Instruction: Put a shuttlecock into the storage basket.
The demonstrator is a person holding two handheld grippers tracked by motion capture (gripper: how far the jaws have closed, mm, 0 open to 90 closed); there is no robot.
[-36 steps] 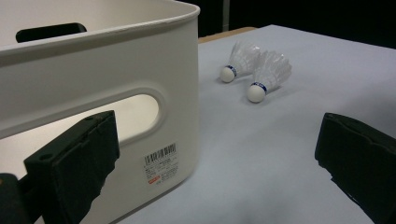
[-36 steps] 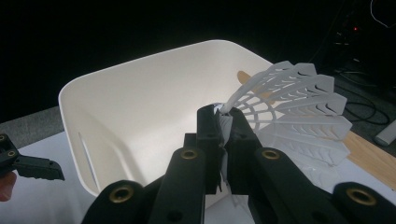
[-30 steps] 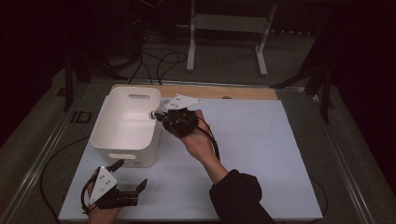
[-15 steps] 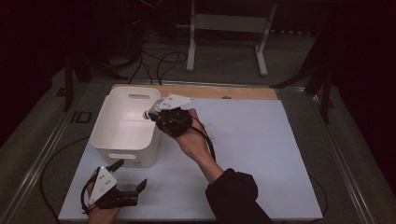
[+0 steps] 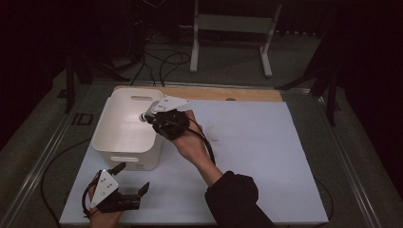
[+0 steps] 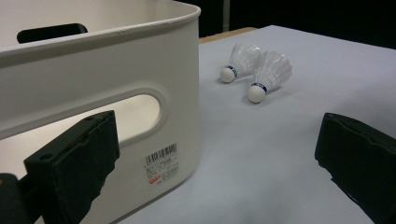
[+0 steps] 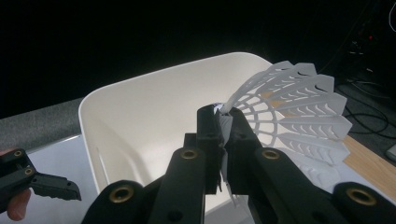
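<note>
your right claw (image 7: 223, 140) is pinching a shuttlecock (image 7: 294, 116) over the white bin (image 5: 124, 142).
your left claw (image 5: 128, 178) is waiting wide open and empty beside the bin, two more shuttlecocks (image 6: 259, 74) lying on the worktop (image 5: 266, 161).

White table (image 5: 266, 156) bears bin (image 5: 124, 152), two shuttlecocks (image 6: 259, 72)

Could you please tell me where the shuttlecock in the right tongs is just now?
In the high view, the right tongs hold the shuttlecock over the right rim of the white bin.
</note>
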